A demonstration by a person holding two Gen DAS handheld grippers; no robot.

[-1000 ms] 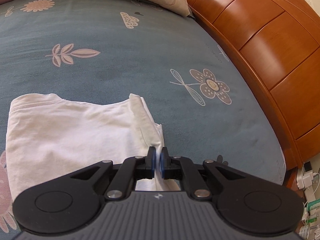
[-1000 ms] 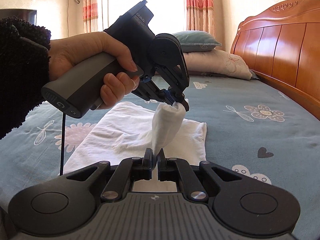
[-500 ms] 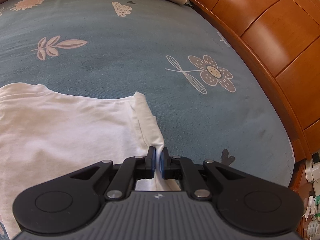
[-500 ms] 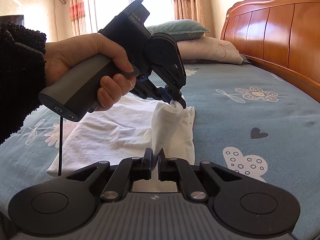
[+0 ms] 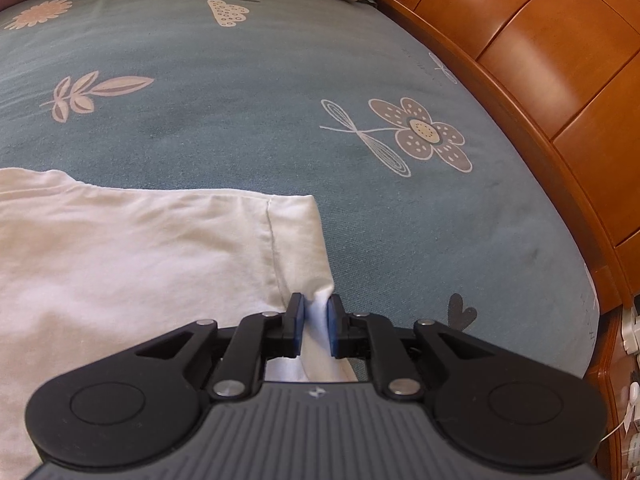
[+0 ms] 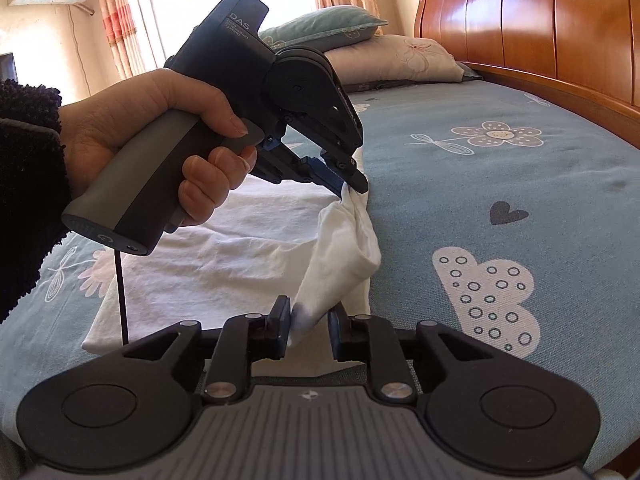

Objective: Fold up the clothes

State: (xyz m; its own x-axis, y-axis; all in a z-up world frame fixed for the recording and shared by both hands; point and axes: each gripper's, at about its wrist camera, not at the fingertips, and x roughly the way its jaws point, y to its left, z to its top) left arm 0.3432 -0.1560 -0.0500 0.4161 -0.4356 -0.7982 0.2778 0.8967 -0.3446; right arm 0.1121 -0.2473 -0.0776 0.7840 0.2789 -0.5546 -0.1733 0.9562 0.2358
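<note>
Left tool [image 5: 316, 322] slightly parted, white garment [image 5: 132, 264] edge between pads; right tool [image 6: 308, 330] open around garment corner, lower centre.

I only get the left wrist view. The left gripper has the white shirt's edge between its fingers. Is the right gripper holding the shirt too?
Observer: No. The right gripper is open. The white shirt touches only one of its finger pads, with a clear gap to the other.
Operator: Is my corner off the bed?
Observer: Yes. The left gripper holds it above the bed sheet, and a fold of cloth hangs from it down to the right gripper.
Operator: Anything that could snag?
Observer: Possibly. A black cable hangs from the left gripper's handle, down in front of the shirt's near edge.
</note>
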